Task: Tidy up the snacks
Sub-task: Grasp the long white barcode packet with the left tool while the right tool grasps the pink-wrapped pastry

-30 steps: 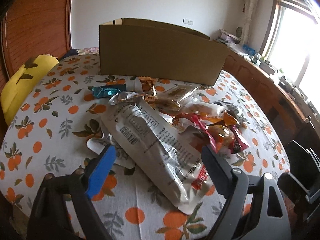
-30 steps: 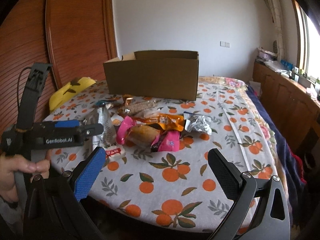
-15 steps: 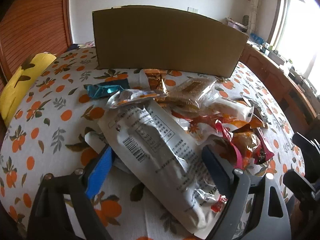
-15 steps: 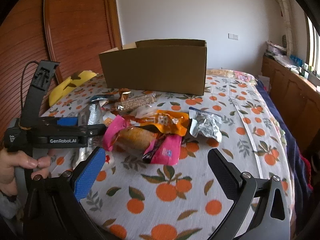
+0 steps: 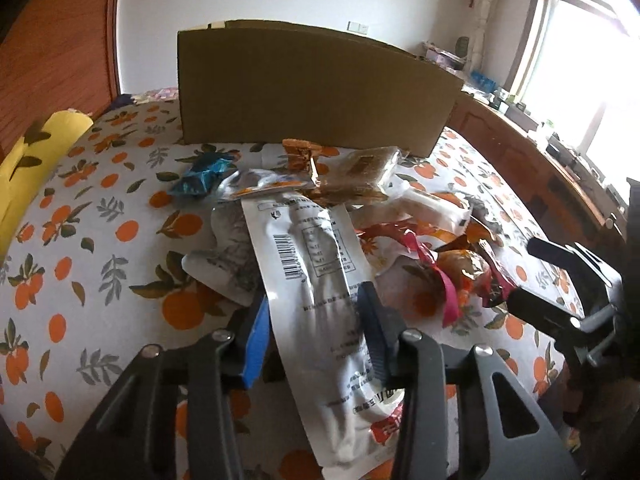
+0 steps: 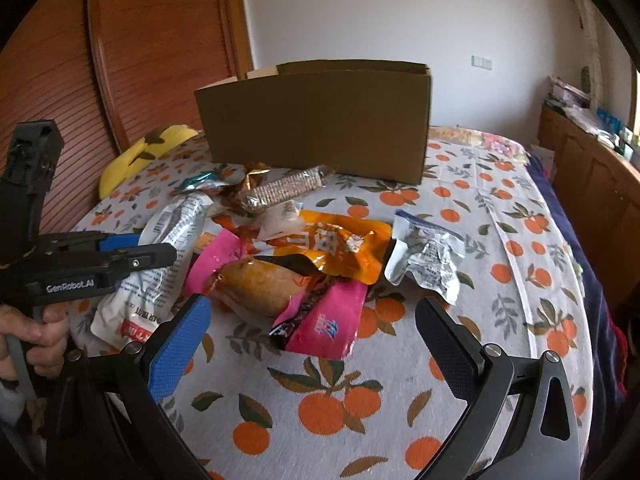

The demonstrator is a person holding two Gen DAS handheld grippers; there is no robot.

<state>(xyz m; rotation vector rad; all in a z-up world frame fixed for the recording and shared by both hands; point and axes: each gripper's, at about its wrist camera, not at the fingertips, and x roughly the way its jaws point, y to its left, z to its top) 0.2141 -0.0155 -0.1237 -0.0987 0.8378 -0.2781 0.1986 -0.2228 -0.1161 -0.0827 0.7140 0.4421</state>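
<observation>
Snacks: a heap of packets lies on the bed cover [image 6: 400,380] with the orange print, in front of the cardboard box [image 6: 316,120].
Long white packet [image 5: 316,280]: it lies at the near left of the heap, on top of a smaller white pouch [image 5: 228,256]; its barcode side faces up.
Long axis: the packet runs away from the left gripper [image 5: 316,328] toward the box, almost in line with the gripper, so the fingers cross its short width.
Left fingers: they have just been closing, and the packet is between them; the blue pad [image 5: 256,340] and the dark pad [image 5: 372,332] touch its two long edges and seem to clench it.
Nearer hand: the left one, since the packet lies on its side of the heap.
Right gripper [image 6: 312,344]: its fingers are spread wide and carry nothing; it hovers before the pink packet [image 6: 320,320] and the orange packet [image 6: 332,244].
Other snacks: a silver pouch [image 6: 428,256] lies just to the right of the orange one; a teal wrapper [image 5: 200,174] lies near the box.
Next move, as a judgement: the white packet must be lifted and carried forward over the near wall of the box.
</observation>
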